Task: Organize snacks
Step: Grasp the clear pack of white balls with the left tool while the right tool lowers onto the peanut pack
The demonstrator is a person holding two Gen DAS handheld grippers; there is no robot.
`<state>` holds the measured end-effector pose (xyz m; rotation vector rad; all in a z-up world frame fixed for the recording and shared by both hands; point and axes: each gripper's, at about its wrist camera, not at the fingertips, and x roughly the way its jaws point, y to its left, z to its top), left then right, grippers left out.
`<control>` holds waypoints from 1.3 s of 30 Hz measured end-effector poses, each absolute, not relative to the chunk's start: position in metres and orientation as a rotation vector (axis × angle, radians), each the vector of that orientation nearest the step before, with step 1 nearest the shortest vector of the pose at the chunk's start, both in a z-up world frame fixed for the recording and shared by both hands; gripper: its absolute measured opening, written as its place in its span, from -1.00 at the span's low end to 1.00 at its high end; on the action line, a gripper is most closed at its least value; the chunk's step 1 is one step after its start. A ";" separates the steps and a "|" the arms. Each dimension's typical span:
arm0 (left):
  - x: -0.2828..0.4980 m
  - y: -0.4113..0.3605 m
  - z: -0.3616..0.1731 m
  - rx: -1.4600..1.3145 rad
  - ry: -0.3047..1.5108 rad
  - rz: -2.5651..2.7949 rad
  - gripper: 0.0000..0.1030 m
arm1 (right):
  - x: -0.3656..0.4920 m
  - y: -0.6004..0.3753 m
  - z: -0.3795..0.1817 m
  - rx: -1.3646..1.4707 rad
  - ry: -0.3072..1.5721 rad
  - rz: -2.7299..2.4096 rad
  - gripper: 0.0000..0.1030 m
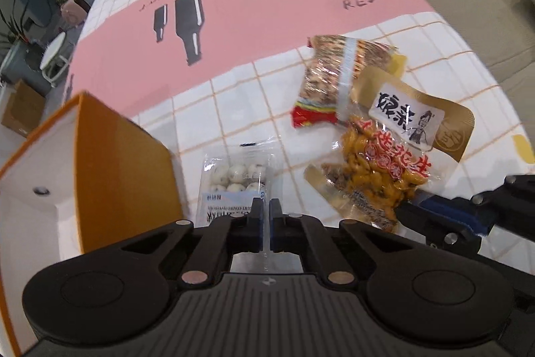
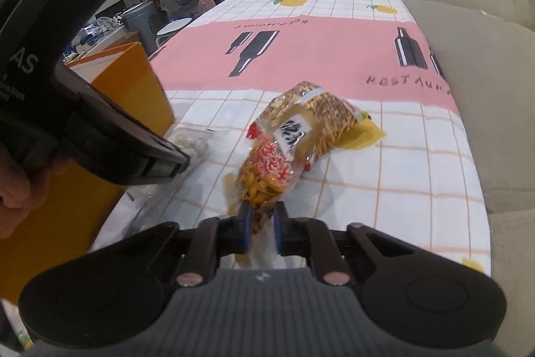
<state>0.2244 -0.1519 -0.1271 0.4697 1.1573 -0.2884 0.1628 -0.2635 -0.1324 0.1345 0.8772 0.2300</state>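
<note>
My left gripper [image 1: 266, 206] is shut on the near edge of a clear packet of white round candies [image 1: 235, 178], which lies on the tablecloth beside an orange box [image 1: 110, 163]. My right gripper [image 2: 262, 213] is shut on the near end of a clear bag of yellow peanuts with red lettering [image 2: 267, 171]; it shows in the left wrist view too [image 1: 378, 166]. A third packet of brown snacks [image 1: 329, 79] lies just beyond the peanut bag and partly under it [image 2: 321, 109]. The candy packet shows small behind the left gripper in the right wrist view [image 2: 192, 144].
The orange box, white inside, stands open at the table's left edge [image 2: 133, 89]. The tablecloth has a pink band with bottle prints [image 1: 250, 5]. A beige sofa [image 2: 485, 72] runs along the right side. Plants and furniture stand past the table's left.
</note>
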 end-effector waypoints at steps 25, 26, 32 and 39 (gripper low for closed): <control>0.210 -0.130 -0.105 0.486 1.126 -0.348 0.25 | 0.120 -0.292 -0.129 0.184 1.007 0.113 -0.33; 0.215 -0.133 -0.108 0.513 1.132 -0.335 0.29 | 0.121 -0.291 -0.130 0.172 1.006 0.119 -0.27; 0.242 -0.144 -0.129 0.599 1.186 -0.298 0.44 | 0.124 -0.289 -0.132 0.172 1.015 0.131 -0.15; 0.255 -0.153 -0.150 0.668 1.249 -0.255 0.51 | 0.129 -0.293 -0.134 0.200 1.011 0.134 -0.10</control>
